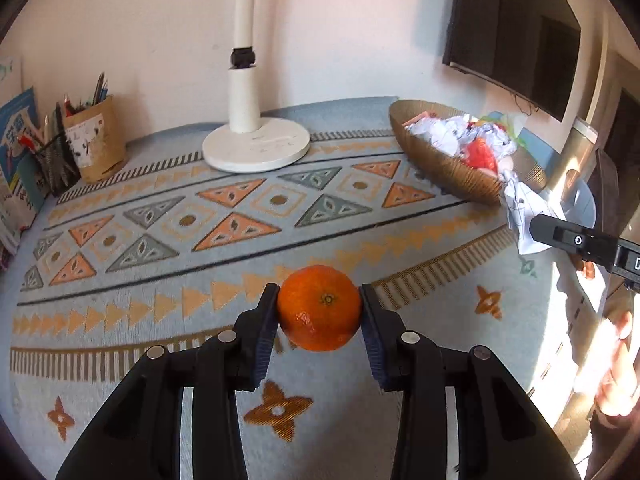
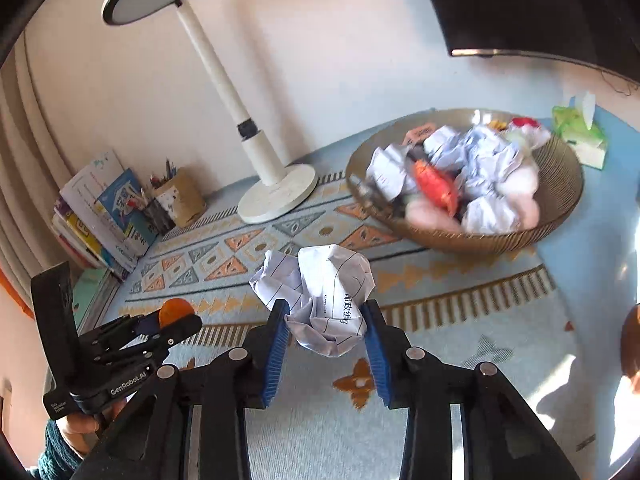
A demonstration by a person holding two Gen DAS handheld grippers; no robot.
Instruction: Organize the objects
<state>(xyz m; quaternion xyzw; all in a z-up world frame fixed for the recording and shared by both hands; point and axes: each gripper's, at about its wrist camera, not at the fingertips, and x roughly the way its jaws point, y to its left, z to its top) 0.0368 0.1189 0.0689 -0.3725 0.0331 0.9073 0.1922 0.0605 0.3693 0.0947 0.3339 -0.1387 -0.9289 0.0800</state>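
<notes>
My left gripper (image 1: 319, 300) is shut on an orange tangerine (image 1: 319, 307), held above the patterned cloth. From the right wrist view the same gripper (image 2: 176, 316) shows at the lower left with the tangerine (image 2: 176, 309) at its tip. My right gripper (image 2: 325, 314) is shut on a crumpled ball of lined white paper (image 2: 320, 296), lifted off the cloth. In the left wrist view that paper ball (image 1: 522, 216) hangs at the right, just in front of the basket. A brown woven basket (image 2: 560, 184) (image 1: 424, 152) holds several crumpled papers and a red item.
A white desk lamp (image 1: 256, 148) (image 2: 276, 196) stands on the cloth at the back. Books (image 2: 100, 216) and a pencil holder (image 1: 96, 144) fill the far left corner. A green tissue pack (image 2: 580, 136) lies behind the basket. A dark screen (image 1: 516, 28) hangs on the wall.
</notes>
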